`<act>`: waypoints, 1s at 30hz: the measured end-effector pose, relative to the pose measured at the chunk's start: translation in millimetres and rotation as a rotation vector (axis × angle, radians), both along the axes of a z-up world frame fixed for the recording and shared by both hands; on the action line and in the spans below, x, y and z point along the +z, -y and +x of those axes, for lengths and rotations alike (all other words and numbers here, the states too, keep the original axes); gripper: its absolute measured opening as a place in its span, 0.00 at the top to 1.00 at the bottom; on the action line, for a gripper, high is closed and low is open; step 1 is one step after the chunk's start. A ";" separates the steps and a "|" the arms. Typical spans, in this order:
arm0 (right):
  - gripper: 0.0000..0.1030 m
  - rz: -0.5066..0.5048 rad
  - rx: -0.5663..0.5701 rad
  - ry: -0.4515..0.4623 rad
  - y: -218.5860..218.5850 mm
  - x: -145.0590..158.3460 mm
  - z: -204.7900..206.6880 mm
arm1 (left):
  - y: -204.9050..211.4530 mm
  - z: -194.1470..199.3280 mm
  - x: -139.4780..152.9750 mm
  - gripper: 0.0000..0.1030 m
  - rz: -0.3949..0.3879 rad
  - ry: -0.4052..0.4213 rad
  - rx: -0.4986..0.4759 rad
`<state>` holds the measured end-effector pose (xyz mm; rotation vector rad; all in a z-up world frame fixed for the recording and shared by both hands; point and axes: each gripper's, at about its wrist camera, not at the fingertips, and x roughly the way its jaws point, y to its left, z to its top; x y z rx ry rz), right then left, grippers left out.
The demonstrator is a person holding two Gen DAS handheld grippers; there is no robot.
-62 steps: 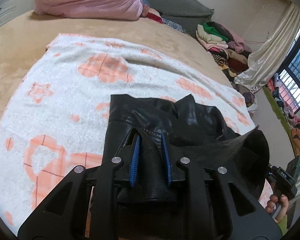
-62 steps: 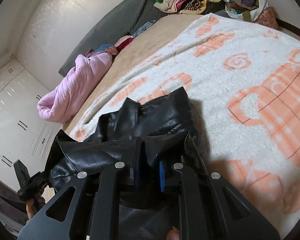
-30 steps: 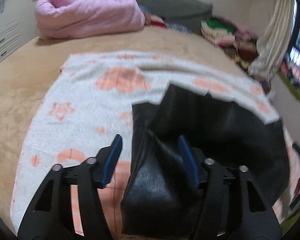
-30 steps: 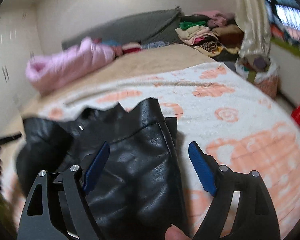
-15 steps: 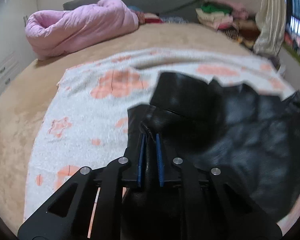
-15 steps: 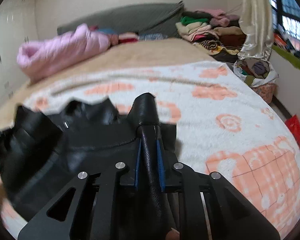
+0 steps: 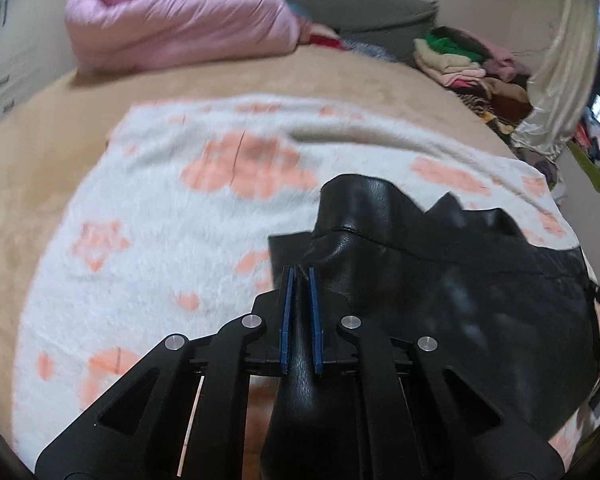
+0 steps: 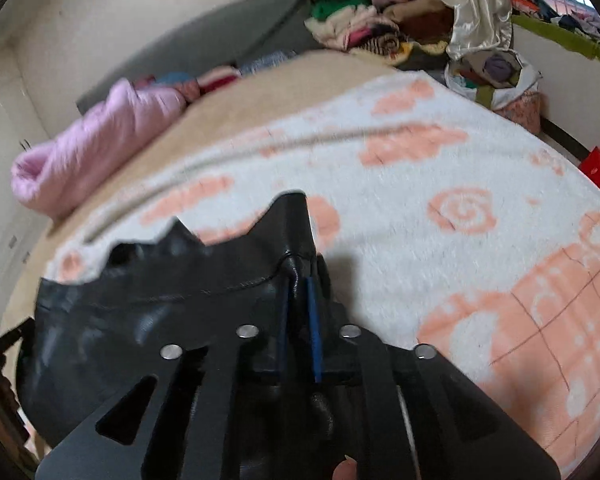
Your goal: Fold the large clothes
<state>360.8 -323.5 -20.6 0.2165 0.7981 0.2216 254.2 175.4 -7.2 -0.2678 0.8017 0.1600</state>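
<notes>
Blanket (image 7: 148,216), white with peach prints, lies under the black leather jacket (image 7: 440,280). Left gripper (image 7: 299,276) and right gripper (image 8: 298,276) each pinch a jacket fold. Pink duvet (image 7: 180,28) and clothes pile (image 8: 364,28) sit beyond.

Here's the bed (image 7: 40,148), wide and covered in a tan plush sheet. Spread across it lies a white fleecy blanket (image 7: 172,240) with peach-orange patches, stars and swirls, one long crease running across its far part. On that blanket sits the black leather garment (image 7: 440,280), its jagged edge towards the headboard. At the far end of the bed, a rolled pink quilt (image 7: 180,28) rests on the tan sheet, beside a few folded clothes (image 8: 216,76).
</notes>
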 end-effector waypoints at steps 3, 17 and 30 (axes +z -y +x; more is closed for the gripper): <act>0.56 -0.016 0.023 -0.017 -1.9 3.9 2.1 | 0.1 -0.9 4.1 0.96 -0.002 0.016 -0.006; 0.86 -0.214 0.104 0.145 -25.4 19.2 -6.7 | 63.5 3.4 10.1 0.94 0.263 0.039 -0.164; 0.90 -0.089 0.022 0.096 -12.1 13.7 15.7 | 44.0 30.2 13.2 0.97 0.156 0.060 -0.142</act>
